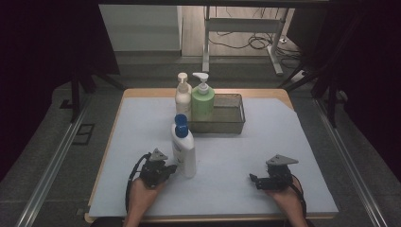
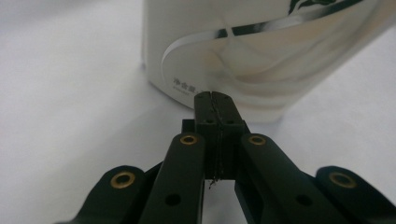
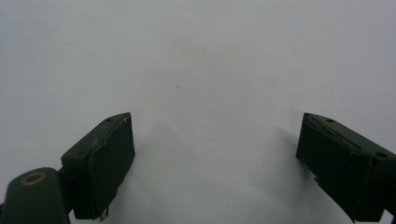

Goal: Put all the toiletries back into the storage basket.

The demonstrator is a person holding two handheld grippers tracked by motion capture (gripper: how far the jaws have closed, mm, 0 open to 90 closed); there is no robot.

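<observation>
Pale blue matting lay under your left gripper [image 1: 171, 169], jaws pressed together and empty, tips level toward the upright lotion bottle [image 1: 183, 147] just ahead; your right gripper [image 1: 253, 180] gaped wide, empty.

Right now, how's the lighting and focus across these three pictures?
High view: dim, dark borders, the table lit evenly. Left gripper view: the white bottle glares and blurs, close up. Right gripper view: soft focus, faint shadows beside the jaws.

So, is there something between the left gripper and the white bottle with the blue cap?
Nothing visible. The left gripper, jaws shut, points at the lower part of the white bottle; in the left gripper view only bare white table cover lies between the tips and the bottle.
</observation>
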